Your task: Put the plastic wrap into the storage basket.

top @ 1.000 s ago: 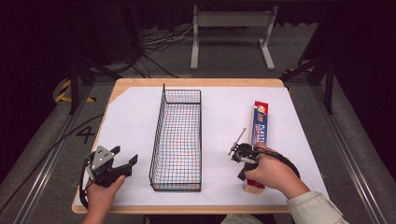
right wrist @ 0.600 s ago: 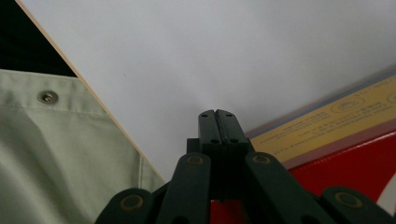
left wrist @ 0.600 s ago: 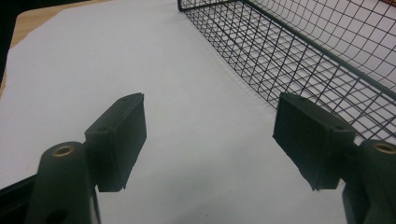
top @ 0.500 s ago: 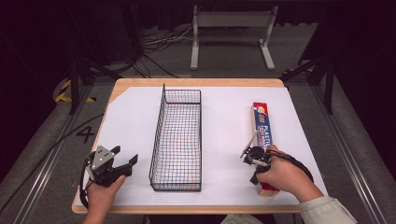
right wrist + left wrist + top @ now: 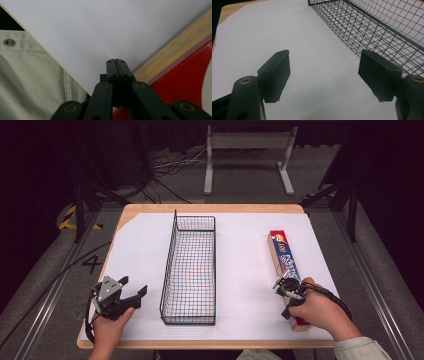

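One wire basket (image 5: 190,270), one long box (image 5: 286,270); left gripper (image 5: 131,296) fingers spread wide, right gripper (image 5: 278,282) fingers closed empty.

Brightly lit white table (image 5: 240,270), dark surroundings, soft shadows, slightly soft focus, close fingers (image 5: 116,67) blurred

We are looking at a lab or recording studio — not a home. The table (image 5: 212,208) is a wooden board covered with white paper (image 5: 240,270), lit brightly while everything around the table lies dark. Beyond the table's far edge, loose cables (image 5: 165,167) trail over grey carpet (image 5: 240,185) beside a metal stand (image 5: 247,155). Left of the table we see a floor marking — a "4" (image 5: 92,264) — and yellow-black hazard tape (image 5: 70,217).
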A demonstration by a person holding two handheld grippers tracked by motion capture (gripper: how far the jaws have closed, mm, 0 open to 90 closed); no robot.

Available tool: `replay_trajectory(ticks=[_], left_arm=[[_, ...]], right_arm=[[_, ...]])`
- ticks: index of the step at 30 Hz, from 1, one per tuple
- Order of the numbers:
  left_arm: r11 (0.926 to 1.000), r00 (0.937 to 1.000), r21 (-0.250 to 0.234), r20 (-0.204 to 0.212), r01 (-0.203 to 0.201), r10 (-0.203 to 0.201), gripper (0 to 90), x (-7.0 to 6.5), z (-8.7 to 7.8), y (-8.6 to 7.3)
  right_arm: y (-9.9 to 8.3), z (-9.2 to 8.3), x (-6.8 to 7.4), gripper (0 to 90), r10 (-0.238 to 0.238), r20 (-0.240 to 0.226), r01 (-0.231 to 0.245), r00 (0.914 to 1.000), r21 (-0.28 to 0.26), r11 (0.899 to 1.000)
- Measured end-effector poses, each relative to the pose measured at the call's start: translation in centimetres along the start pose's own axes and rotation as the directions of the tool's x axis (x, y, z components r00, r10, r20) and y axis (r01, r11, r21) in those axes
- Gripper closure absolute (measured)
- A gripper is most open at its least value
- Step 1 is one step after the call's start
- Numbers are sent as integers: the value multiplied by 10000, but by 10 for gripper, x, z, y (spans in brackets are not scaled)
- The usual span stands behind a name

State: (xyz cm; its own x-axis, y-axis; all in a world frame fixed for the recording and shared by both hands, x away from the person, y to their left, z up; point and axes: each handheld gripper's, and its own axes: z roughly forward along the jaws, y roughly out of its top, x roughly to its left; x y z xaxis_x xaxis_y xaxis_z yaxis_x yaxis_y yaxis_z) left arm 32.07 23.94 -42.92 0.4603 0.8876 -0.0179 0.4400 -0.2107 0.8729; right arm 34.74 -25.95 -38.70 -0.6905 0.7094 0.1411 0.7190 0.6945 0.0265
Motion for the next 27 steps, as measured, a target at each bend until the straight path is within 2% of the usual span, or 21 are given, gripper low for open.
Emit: replay_trajectory(ticks=[2, 3, 4, 5, 6, 7, 8, 10, 12, 13, 14, 16, 17, 18, 21, 22, 23, 24, 25, 26, 27], left_arm=[[10000, 10000, -2, 1, 2, -2, 258, 0, 0, 0], [10000, 10000, -6, 19, 46, -46, 258, 0, 0, 0], [10000, 10000, -6, 19, 46, -46, 258, 0, 0, 0], [10000, 10000, -10, 24, 44, -44, 258, 0, 1, 0], [10000, 10000, -6, 9, 46, -46, 258, -1, 1, 0], [10000, 10000, 1, 26, 43, -43, 258, -1, 1, 1], [10000, 10000, 19, 27, 32, -32, 258, -1, 1, 1], [10000, 10000, -13, 32, 65, -65, 258, -1, 1, 1], [10000, 10000, -26, 26, 62, -62, 259, -1, 1, 1], [10000, 10000, -26, 26, 62, -62, 258, -1, 1, 1], [10000, 10000, -26, 20, 59, -59, 258, -1, 1, 1], [10000, 10000, -28, 3, 54, -54, 258, -1, 1, 1], [10000, 10000, -34, -1, 60, -60, 258, -1, 1, 1], [10000, 10000, -31, -19, 61, -61, 259, 0, 0, 0], [10000, 10000, -52, -24, 68, -68, 258, 0, 0, 0], [10000, 10000, -52, -24, 68, -68, 258, 0, 0, 0], [10000, 10000, -47, -29, 69, -69, 258, 0, 0, 1], [10000, 10000, -44, -35, 69, -69, 259, 0, 1, 1], [10000, 10000, -44, -35, 69, -69, 258, 0, 1, 1], [10000, 10000, -53, -15, 69, -69, 259, -1, 1, 1], [10000, 10000, -52, -20, 70, -71, 258, -1, 1, 1]], right_arm=[[0, 0, 0, 900, -60, -9, 60, 10000, -10, 10000], [0, 0, 2, 833, 2, -84, -3, 10000, -171, 9999], [0, 0, 2, 833, 2, -84, -3, 10000, -171, 9999], [1, -2, 5, 820, -46, -303, 31, 9995, -499, 9988], [1, -3, 6, 800, -230, -370, 202, 9991, -751, 9970], [1, -3, 6, 800, -230, -370, 202, 9991, -751, 9970], [1, -5, 7, 769, -299, -410, 253, 9987, -1083, 9938], [1, -12, 9, 728, -436, -606, 314, 9972, -1902, 9812], [0, -19, 9, 676, -828, -375, 685, 9959, -2897, 9547], [0, -19, 9, 676, -828, -375, 685, 9959, -2897, 9547], [0, -21, 9, 666, -903, -346, 744, 9953, -3236, 9433], [-3, -27, 9, 625, -1021, -340, 798, 9942, -4040, 9113], [-3, -28, 8, 607, -1110, -257, 897, 9935, -4244, 9010], [-4, -31, 7, 570, -1288, -28, 1119, 9917, -4762, 8722], [-6, -39, 5, 531, -1270, 357, 1252, 9913, -5571, 8209], [-6, -39, 5, 531, -1270, 357, 1252, 9913, -5571, 8209], [-7, -42, 4, 504, -1239, 504, 1292, 9910, -6002, 7894], [-7, -45, 2, 492, -1216, 553, 1291, 9910, -6293, 7664], [-7, -45, 2, 492, -1216, 553, 1291, 9910, -6293, 7664], [-9, -48, -1, 452, -1060, 742, 1278, 9916, -6890, 7134], [-10, -49, -2, 452, -943, 753, 1199, 9927, -7041, 6999]])
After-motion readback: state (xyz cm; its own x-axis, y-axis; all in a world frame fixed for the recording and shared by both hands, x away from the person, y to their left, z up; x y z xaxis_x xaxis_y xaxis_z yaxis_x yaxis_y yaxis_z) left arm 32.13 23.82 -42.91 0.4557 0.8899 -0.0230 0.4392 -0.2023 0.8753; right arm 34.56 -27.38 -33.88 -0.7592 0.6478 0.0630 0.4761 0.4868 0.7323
